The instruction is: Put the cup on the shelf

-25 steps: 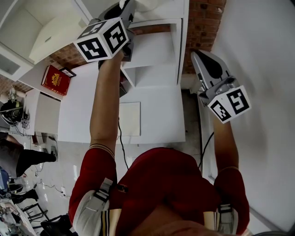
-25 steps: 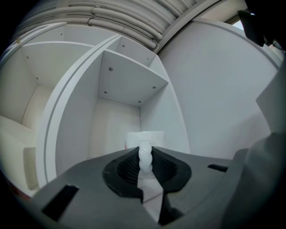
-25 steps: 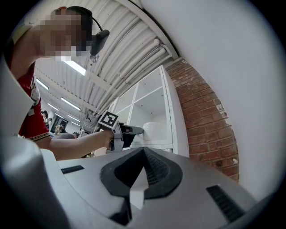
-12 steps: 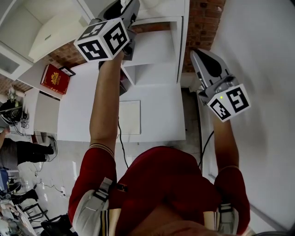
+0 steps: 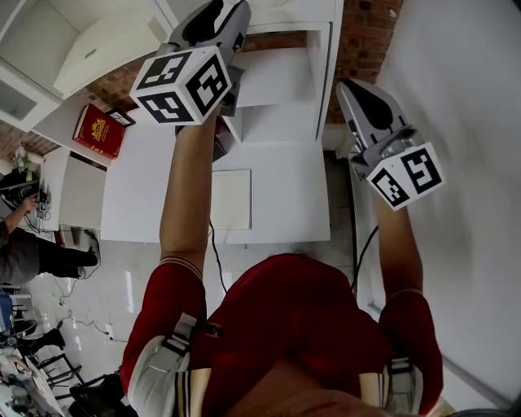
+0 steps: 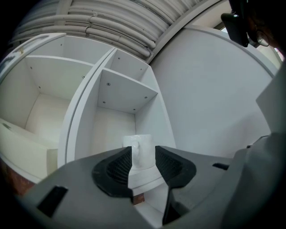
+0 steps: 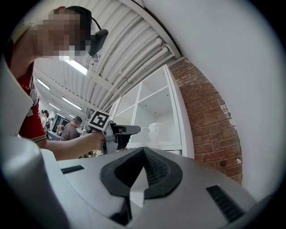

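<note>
A white cup (image 6: pixel 142 156) with its handle toward me stands upright on a shelf board in the white shelf unit (image 6: pixel 111 89). My left gripper (image 6: pixel 143 151) is at that compartment with its jaws opening. The cup shows between the ribbed pads (image 6: pixel 120 165) with a narrow gap on each side. In the head view the left gripper (image 5: pixel 216 12) reaches up into the shelf unit (image 5: pixel 277 89). The right gripper (image 5: pixel 348 88) hangs to the right, shut and holding nothing. In the right gripper view its jaws (image 7: pixel 143 150) meet, and beyond them are the cup (image 7: pixel 157 130) and the left gripper (image 7: pixel 120 132).
A white table (image 5: pixel 146 187) below the shelves carries a red book (image 5: pixel 99 130) and a flat white pad (image 5: pixel 231 199). A brick wall (image 5: pixel 358 41) stands behind the shelf, a plain white wall (image 5: pixel 472 98) on the right. Another person (image 5: pixel 24 244) stands far left.
The left gripper has drawn back slightly from the shelf and looms larger in the head view. The right gripper has hardly moved. The person at far left has shifted.
</note>
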